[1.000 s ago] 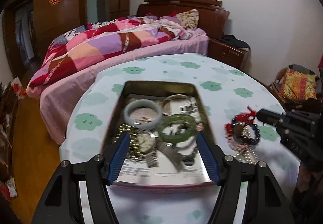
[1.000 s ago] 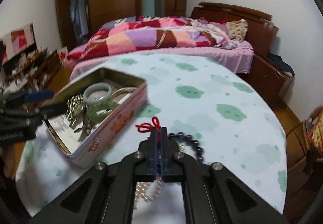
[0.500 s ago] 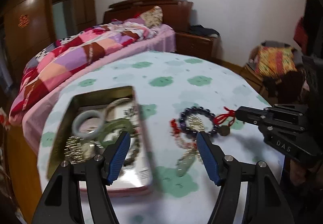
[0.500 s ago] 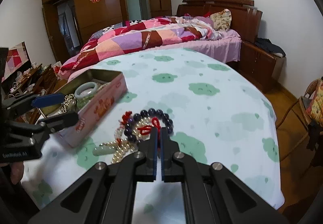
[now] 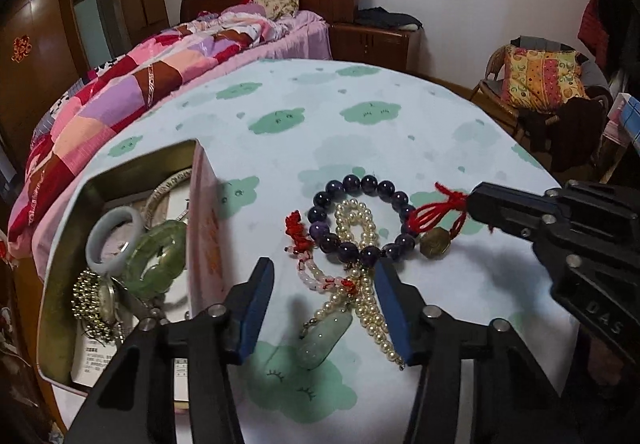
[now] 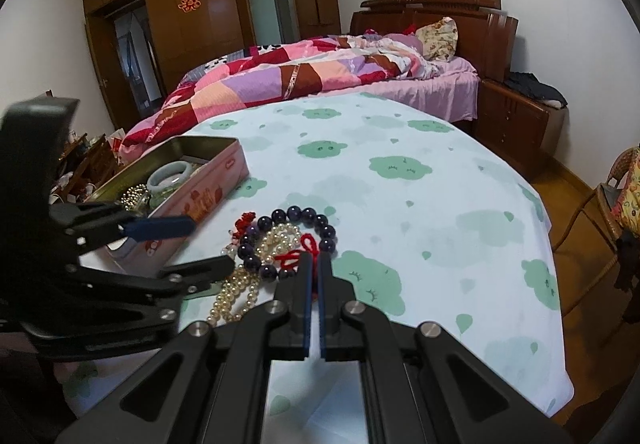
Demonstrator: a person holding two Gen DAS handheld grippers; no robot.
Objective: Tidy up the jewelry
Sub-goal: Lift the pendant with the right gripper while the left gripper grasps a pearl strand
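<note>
A tangle of jewelry lies on the tablecloth: a dark purple bead bracelet (image 5: 362, 220) (image 6: 296, 230), a pearl strand (image 5: 366, 276) (image 6: 248, 276), a pale green pendant (image 5: 324, 338) and a red cord (image 5: 440, 208) (image 6: 298, 254) with a brass charm (image 5: 434, 242). My right gripper (image 6: 315, 264) (image 5: 474, 200) is shut on the red cord. My left gripper (image 5: 324, 276) (image 6: 192, 244) is open just over the pearls and pendant. The pink tin (image 5: 206, 228) (image 6: 204, 188) to the left holds a pale bangle (image 5: 114, 238), a green bangle (image 5: 156, 256) and a watch.
The round table (image 6: 400, 184) has a white cloth with green clouds. A bed (image 6: 320, 72) stands behind it. A nightstand (image 6: 516, 120) and a wicker chair with a cushion (image 5: 540, 76) are at the right.
My left gripper has swung from over the tin to over the loose jewelry on the cloth. My right gripper has stayed shut on the red cord and sits lower at the pile.
</note>
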